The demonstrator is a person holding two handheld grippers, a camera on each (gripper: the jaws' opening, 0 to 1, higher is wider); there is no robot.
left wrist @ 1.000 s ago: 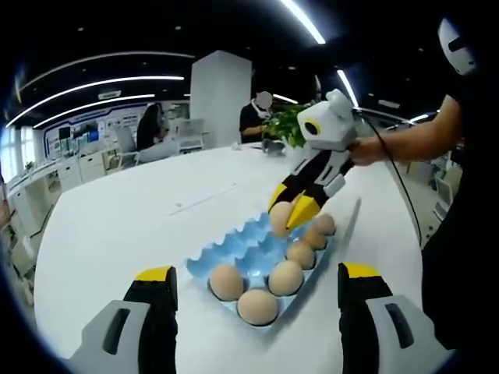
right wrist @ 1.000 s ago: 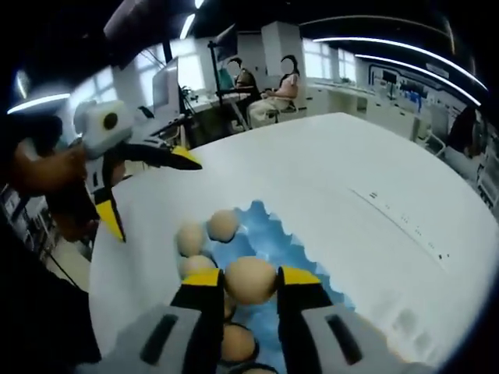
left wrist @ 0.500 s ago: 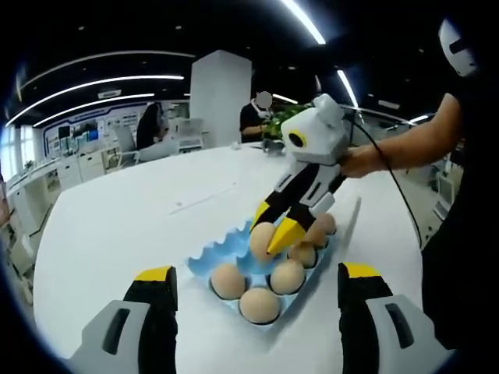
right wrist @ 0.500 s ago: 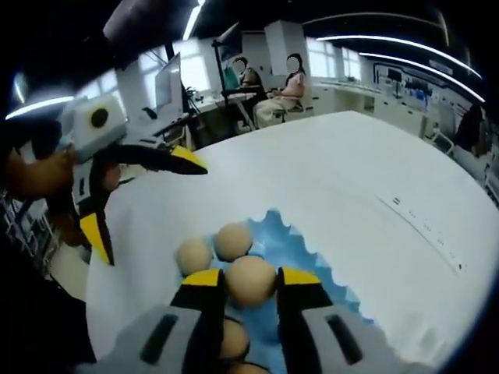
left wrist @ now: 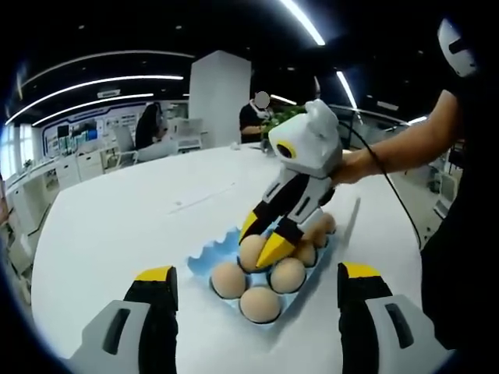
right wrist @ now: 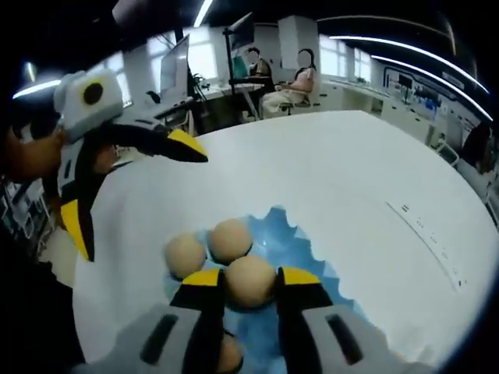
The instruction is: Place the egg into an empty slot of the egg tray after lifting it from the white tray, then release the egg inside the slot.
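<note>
A blue egg tray (left wrist: pixel 204 261) lies on the white table (left wrist: pixel 117 226) and holds several brown eggs (left wrist: pixel 260 304). My right gripper (left wrist: pixel 261 240) reaches in from the right, shut on one egg (left wrist: pixel 251 251), low over a slot in the tray's middle. In the right gripper view that held egg (right wrist: pixel 249 280) sits between the yellow-tipped fingers (right wrist: pixel 204 278), just above the blue tray (right wrist: pixel 300 243), with two more eggs (right wrist: pixel 231 240) behind it. My left gripper (left wrist: pixel 257 273) is open at the tray's near end, nothing between its jaws. It also appears as the left gripper (right wrist: pixel 132 187), spread wide.
A person's arm (left wrist: pixel 405 144) holds the right gripper at the table's right side. Two people sit at desks beyond the table's far edge (right wrist: pixel 292 78). A green plant (left wrist: pixel 284 125) stands at the table's back. Bare white tabletop (right wrist: pixel 374 164) surrounds the tray.
The right gripper has carried its egg down and toward the near end of the tray, from above the far slots to just over a middle slot. The left gripper has stayed put.
</note>
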